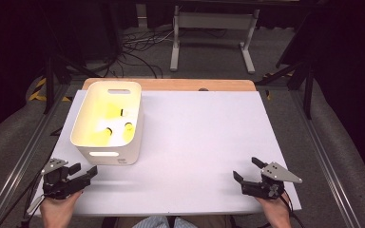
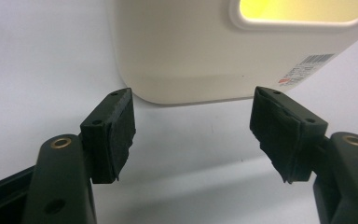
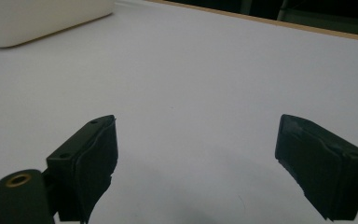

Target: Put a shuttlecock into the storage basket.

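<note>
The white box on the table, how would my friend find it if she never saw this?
Look at the big white table, then go to its far left part, just ahead of the left tool. There stands the white box, a tub with rounded corners and a slot handle in each end. Nothing else has walls, and it glows yellow inside, with small dark bits at the bottom.

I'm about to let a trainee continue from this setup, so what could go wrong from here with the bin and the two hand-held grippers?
The left hand-held gripper sits open just short of the white bin; pushing forward may shove the bin instead of gripping it. The small yellow items lie deep inside, so reaching in risks knocking the bin's walls. The right hand-held gripper, also open, is far across the table, likely too far to steady the bin quickly.
</note>
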